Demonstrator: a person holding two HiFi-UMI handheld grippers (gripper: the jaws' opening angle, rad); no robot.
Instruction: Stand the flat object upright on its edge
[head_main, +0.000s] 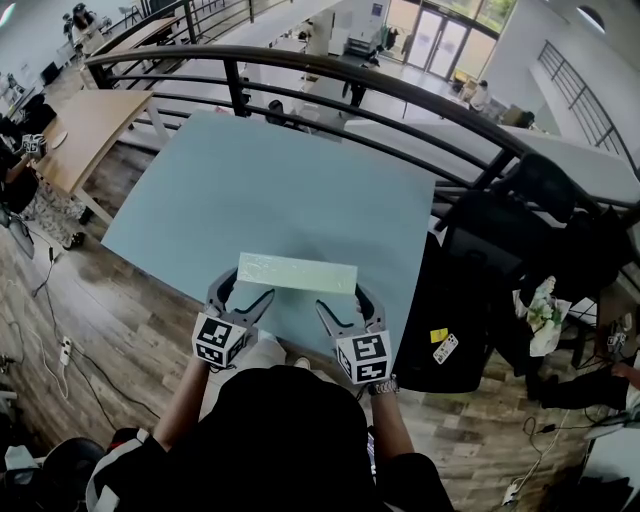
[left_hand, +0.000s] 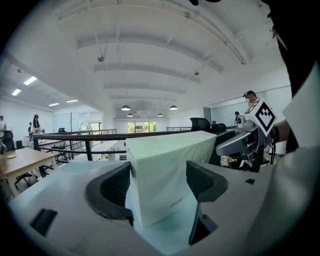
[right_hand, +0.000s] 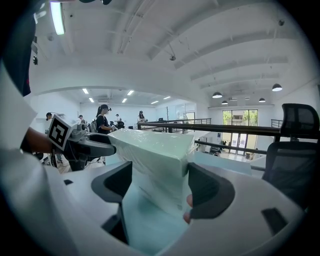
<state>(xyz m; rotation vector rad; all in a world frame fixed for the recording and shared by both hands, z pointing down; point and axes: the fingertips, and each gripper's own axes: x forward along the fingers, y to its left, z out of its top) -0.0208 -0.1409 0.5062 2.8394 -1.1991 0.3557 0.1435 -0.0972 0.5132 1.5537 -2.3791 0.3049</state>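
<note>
A long pale green flat box (head_main: 297, 272) rests near the front edge of the light blue table (head_main: 250, 180). From above it shows as a narrow strip, and it appears to stand on its long edge. My left gripper (head_main: 248, 288) is at its left end, jaws open, and the box end (left_hand: 167, 175) sits between them, close against the left jaw. My right gripper (head_main: 342, 298) is at the right end, also open. There the box corner (right_hand: 160, 160) lies between the jaws, near the right one. The other gripper shows in each gripper view.
A black metal railing (head_main: 400, 95) runs behind the table. A black office chair (head_main: 530, 190) and a dark bag (head_main: 450, 310) stand to the right. A wooden table (head_main: 85, 130) is at the left. The table's front edge lies just under my grippers.
</note>
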